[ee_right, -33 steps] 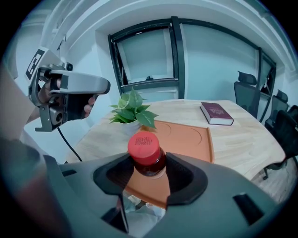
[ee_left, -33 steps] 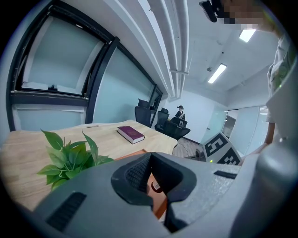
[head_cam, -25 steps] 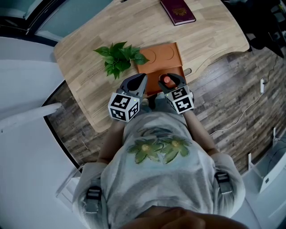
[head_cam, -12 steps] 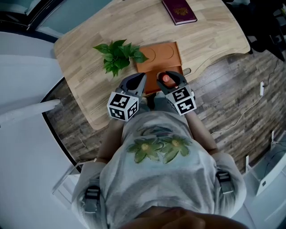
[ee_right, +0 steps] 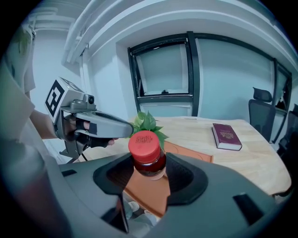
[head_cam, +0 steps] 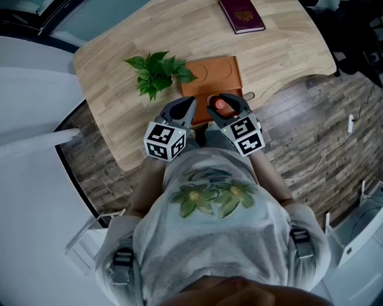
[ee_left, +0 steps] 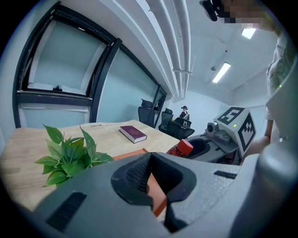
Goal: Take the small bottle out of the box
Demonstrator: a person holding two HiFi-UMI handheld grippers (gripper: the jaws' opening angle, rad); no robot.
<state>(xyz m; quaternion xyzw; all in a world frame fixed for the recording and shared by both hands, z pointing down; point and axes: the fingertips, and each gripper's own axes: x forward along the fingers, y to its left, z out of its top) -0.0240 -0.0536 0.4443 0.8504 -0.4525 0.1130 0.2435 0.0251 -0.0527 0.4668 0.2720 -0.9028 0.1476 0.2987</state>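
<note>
Room: dark-framed windows (ee_right: 186,69), wood-plank floor (head_cam: 311,137).
Table (head_cam: 119,72): pale wood, curved edge, far corners cut off in the head view.
Box (head_cam: 215,72): orange, its near end hidden behind the grippers.
Plant (head_cam: 157,72): leafy, beside the box.
Book (head_cam: 240,15): maroon, cover emblem unreadable.
Left gripper (ee_left: 151,181): jaws together, empty.
Right gripper (ee_right: 148,169): clamped on the small bottle (ee_right: 147,155), which is held over the box's near end; red cap, embossing illegible.

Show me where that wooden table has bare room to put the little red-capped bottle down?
The widest bare stretch of the table lies between the plant and the book. More lies right of the orange box. It is crowded at the near edge, where the left gripper and the right gripper, clamping the small bottle, hang over the box's end.
</note>
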